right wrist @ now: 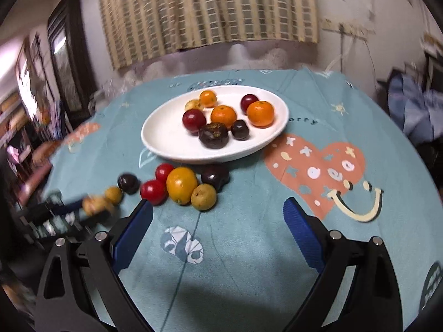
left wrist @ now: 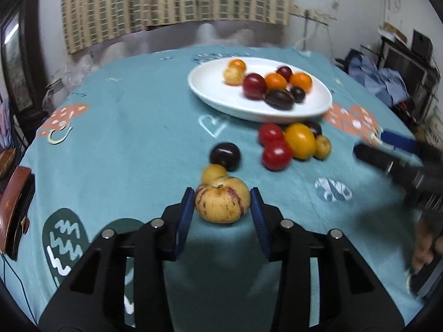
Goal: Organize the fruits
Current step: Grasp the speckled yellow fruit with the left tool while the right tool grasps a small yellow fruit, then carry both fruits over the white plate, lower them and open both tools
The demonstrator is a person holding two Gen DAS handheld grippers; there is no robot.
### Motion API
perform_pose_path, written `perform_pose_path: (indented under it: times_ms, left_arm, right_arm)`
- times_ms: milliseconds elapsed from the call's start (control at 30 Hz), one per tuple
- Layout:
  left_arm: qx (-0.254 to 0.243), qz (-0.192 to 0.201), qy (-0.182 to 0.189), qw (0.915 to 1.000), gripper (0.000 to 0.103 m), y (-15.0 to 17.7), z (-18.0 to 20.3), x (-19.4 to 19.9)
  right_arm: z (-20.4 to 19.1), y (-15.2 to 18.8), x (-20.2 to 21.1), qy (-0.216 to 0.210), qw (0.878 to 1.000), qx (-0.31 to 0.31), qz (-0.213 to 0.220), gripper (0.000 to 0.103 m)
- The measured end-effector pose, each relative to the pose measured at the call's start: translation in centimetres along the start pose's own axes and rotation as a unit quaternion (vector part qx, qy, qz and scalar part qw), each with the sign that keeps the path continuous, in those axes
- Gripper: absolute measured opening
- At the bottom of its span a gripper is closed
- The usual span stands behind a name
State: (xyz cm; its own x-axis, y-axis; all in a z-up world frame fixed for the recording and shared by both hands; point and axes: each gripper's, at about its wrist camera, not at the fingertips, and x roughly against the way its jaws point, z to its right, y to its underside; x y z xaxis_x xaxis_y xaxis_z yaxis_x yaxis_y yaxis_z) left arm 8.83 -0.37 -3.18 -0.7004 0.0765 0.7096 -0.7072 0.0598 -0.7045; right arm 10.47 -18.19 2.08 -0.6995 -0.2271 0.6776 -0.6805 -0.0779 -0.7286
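Note:
A white oval plate [left wrist: 210,88] [right wrist: 166,138] holds several fruits: oranges, red and dark plums, a yellow one. In front of it on the teal cloth lie two red fruits [left wrist: 277,155], an orange-yellow one [left wrist: 300,140] [right wrist: 181,184], a dark one [left wrist: 224,156] and small yellow ones. My left gripper [left wrist: 223,207] has its blue pads on either side of a large yellow purple-streaked fruit [left wrist: 221,203], which also shows blurred in the right wrist view [right wrist: 95,204]. My right gripper [right wrist: 218,232] is open and empty above the cloth, short of the loose fruits.
The round table has a teal patterned cloth [left wrist: 124,138]. A brown-red object [left wrist: 13,207] sits at its left edge. Curtain and wall stand behind; clutter and blue fabric [right wrist: 415,110] lie to the right. The right gripper shows blurred in the left wrist view [left wrist: 401,160].

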Motion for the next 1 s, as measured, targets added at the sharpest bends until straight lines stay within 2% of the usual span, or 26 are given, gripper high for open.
perform_pose_path:
  times_ms: [67, 133, 267, 367, 533, 700, 833, 1000]
  left_arm:
    - [0.007, 0.002, -0.002, 1.0, 0.042, -0.1, -0.4, 0.2]
    - [0.01, 0.0, -0.002, 0.9999, 0.042, -0.2, -0.6, 0.1]
    - [0.008, -0.006, -0.003, 1.0, 0.042, -0.2, -0.6, -0.1]
    - [0.006, -0.008, -0.001, 0.9999, 0.042, -0.1, -0.5, -0.2]
    - [0.001, -0.01, -0.002, 0.9999, 0.042, 0.0, -0.3, -0.4]
    - [-0.003, -0.022, 0.001, 0.9998, 0.042, 0.1, -0.1, -1.1]
    - [-0.005, -0.027, 0.001, 0.9996, 0.042, 0.2, 0.0, -1.4]
    - [-0.003, -0.027, 0.004, 0.9996, 0.042, 0.3, -0.1, -1.4]
  right_arm:
    - [-0.3, 0.2, -0.6, 0.001, 1.0, 0.011, -0.006, 0.09]
    - [-0.3, 0.3, -1.4, -0.004, 1.0, 0.013, -0.017, 0.079]
    - [0.0, 0.0, -2.4, -0.019, 0.999, -0.002, -0.034, 0.071]
    - [-0.1, -0.3, -2.8, -0.016, 0.999, -0.004, -0.034, 0.062]
    - [-0.2, -0.8, -4.4, -0.031, 0.997, -0.013, -0.062, 0.044]
    - [0.3, -1.3, -5.4, -0.049, 0.996, -0.036, -0.072, 0.033]
    - [0.3, -1.1, -5.3, -0.061, 0.995, -0.04, -0.073, 0.027]
    - [-0.3, -0.4, -3.7, -0.056, 0.996, -0.021, -0.063, 0.026]
